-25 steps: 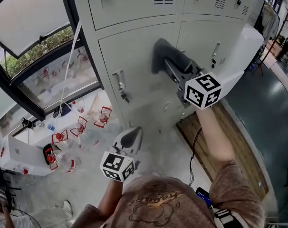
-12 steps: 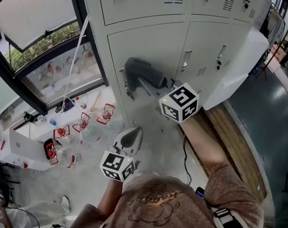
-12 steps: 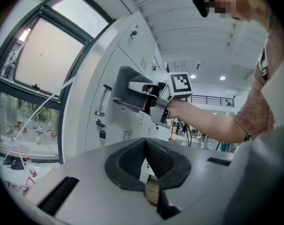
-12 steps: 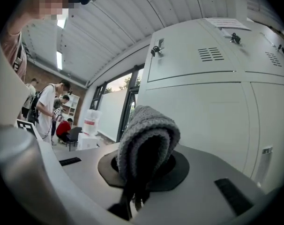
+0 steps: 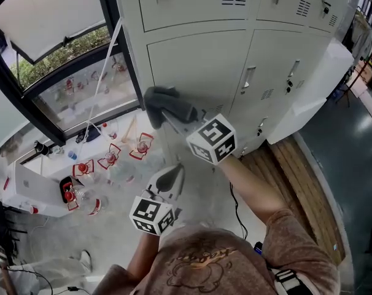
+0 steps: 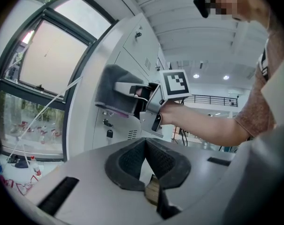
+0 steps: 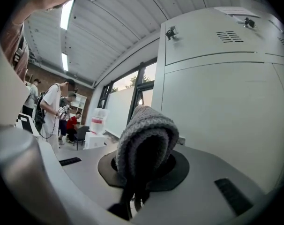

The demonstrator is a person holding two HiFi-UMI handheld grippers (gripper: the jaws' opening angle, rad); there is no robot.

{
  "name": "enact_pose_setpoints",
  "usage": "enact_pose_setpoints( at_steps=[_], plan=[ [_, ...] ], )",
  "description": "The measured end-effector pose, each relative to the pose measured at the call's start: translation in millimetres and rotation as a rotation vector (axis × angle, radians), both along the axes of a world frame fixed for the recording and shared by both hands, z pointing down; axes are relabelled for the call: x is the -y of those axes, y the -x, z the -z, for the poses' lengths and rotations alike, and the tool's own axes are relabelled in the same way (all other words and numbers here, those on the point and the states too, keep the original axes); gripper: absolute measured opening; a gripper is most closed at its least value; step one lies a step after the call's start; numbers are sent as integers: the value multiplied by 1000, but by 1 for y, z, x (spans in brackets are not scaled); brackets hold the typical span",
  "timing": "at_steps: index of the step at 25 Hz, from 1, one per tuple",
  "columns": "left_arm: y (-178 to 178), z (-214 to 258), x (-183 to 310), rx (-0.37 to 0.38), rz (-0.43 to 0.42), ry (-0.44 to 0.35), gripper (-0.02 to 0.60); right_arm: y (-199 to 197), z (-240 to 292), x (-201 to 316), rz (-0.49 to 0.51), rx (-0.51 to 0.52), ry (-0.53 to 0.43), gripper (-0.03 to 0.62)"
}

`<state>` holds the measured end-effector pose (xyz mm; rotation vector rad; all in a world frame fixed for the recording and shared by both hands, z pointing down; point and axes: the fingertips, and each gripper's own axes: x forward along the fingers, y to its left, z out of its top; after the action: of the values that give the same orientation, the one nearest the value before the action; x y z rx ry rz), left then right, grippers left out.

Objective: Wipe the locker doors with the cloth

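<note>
A grey cloth is pressed against the lower left locker door, near that door's left edge. My right gripper is shut on the cloth. In the right gripper view the knitted cloth folds over the jaws, with the pale door just beside it. My left gripper hangs low in front of the person, away from the lockers, shut with nothing in it. In the left gripper view its dark pads meet, and the cloth shows beyond them against the locker.
The grey lockers have handles and vents. A dark-framed window stands left of them. Below it, a white ledge holds small red and clear items. A wooden board lies on the floor at right.
My right gripper has swept the cloth leftward and down across the locker door, from near the right door's edge to the left door's left edge. The left gripper stayed put.
</note>
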<state>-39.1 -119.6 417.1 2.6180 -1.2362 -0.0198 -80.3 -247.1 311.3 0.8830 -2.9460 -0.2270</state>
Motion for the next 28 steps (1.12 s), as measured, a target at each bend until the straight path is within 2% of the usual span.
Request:
enact_pose_setpoints(
  at_steps=[6,17,24,28],
  plan=[
    [5,0,2,-2,9,3,2,5,-12,17,-29,-20,16,35],
    [7,-1,7,-3,10,6,2,12,-17,32,-54,2,31,35],
    [4,-2,8,-5,5,7,2,7,-16,33,-38,-8,28,35],
    [6,-2,7,-8,5,7,2,-4,-13,36,-62,2,17,35]
  ],
)
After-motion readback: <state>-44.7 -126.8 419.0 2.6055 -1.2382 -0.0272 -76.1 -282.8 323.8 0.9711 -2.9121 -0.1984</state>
